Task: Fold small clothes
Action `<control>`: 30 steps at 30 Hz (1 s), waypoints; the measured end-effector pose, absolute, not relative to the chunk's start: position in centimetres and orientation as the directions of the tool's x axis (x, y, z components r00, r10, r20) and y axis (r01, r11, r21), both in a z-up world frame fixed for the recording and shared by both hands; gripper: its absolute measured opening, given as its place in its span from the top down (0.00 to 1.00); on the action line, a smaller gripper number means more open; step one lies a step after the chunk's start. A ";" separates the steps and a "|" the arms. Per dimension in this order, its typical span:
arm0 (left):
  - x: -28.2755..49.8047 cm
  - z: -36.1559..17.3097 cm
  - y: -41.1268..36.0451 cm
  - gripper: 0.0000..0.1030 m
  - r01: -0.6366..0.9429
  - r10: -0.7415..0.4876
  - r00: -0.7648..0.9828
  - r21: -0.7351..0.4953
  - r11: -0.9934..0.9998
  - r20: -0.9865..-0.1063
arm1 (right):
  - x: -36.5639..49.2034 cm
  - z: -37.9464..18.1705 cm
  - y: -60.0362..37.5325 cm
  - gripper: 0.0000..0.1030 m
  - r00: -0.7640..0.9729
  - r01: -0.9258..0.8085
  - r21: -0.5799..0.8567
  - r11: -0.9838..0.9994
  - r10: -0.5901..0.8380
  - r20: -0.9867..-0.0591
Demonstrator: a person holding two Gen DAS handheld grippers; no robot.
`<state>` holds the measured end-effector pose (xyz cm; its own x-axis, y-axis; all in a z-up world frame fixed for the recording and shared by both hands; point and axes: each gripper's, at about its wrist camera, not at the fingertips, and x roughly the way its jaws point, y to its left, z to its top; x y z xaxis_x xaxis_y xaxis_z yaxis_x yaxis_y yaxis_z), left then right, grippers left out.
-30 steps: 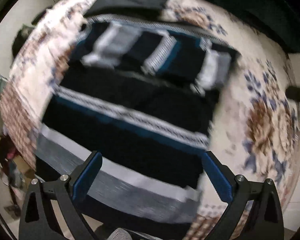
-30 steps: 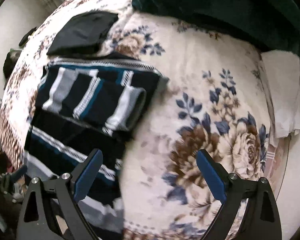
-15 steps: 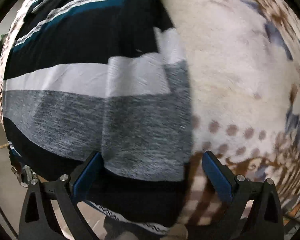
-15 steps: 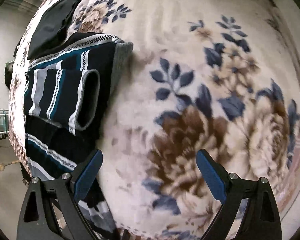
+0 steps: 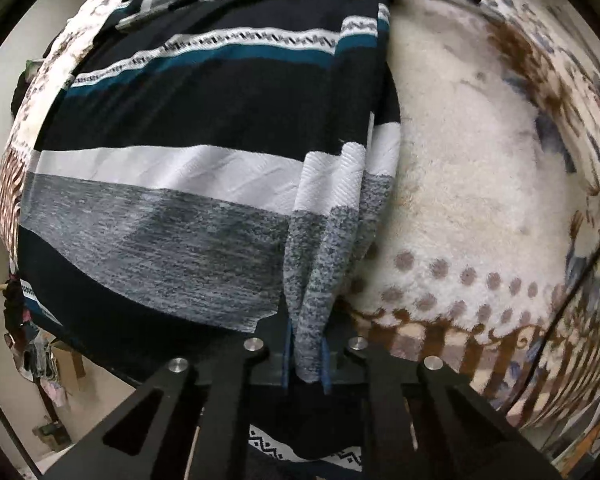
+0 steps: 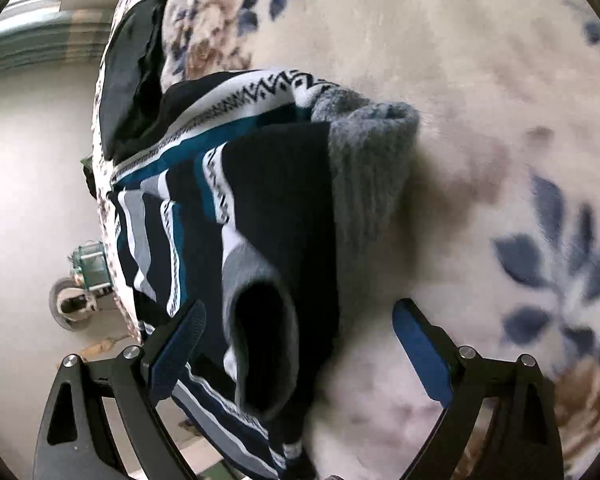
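Note:
A knitted sweater striped in navy, teal, white and grey lies flat on a floral bedspread. My left gripper points straight down at the sweater's right edge, its jaws closing tight on a pinched fold of the grey band. In the right wrist view the same sweater shows its grey ribbed end and a folded-in sleeve with its open cuff. My right gripper stands open low over that cuff and the sweater's edge, with its pads off the cloth.
A folded black garment lies on the bed beyond the sweater. The bed's edge runs along the left, with the floor, a wheeled object and clutter below. A thin dark cable crosses the right side.
My left gripper came down at the sweater's right edge and went from wide open to shut on a fold of it. The right gripper dropped and tilted down toward the cuff, staying open.

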<state>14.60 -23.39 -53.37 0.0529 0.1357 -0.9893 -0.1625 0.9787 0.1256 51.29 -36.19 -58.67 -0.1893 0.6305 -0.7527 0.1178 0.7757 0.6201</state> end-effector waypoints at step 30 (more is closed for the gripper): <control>13.7 -42.5 -1.9 0.93 -0.509 0.095 0.219 -0.031 0.860 -0.971 | 54.5 -43.9 -12.4 0.83 -0.140 -0.033 0.464 0.885 0.455 -0.879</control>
<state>13.70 -1.94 -42.49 0.2189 0.0951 -0.9711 -0.5092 0.8601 -0.0306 54.48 -12.36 -43.94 -0.1400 0.4553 -0.8793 -0.0327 0.8854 0.4637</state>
